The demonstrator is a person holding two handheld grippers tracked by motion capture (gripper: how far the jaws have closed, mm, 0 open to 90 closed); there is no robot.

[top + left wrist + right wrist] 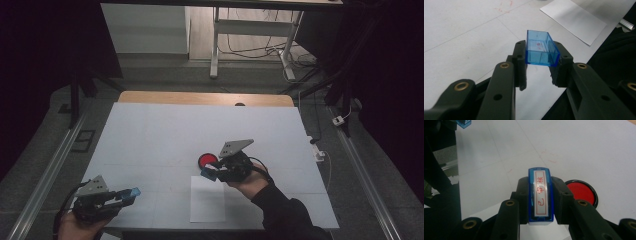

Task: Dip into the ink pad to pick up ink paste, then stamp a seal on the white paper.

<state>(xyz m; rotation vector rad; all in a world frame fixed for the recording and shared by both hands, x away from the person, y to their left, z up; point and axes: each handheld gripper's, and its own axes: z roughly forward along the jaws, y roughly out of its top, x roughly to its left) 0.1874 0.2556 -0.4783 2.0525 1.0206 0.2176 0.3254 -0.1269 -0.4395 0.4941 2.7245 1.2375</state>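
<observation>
Left tool (541,67) pinches a clear blue cap (541,48), open side facing the camera, faint red marks inside; it sits at the near left corner of the surface (150,130), held just above it. Right tool (540,202) pinches a blue stamp (540,195) across its narrow sides, the long label with red characters facing up in the right gripper view. Round red ink pad (207,160) in a black rim lies on the surface, just beside the right tool's tip. White paper sheet (207,202) lies flat near the front edge, just below the right tool, well apart from the left one.
</observation>
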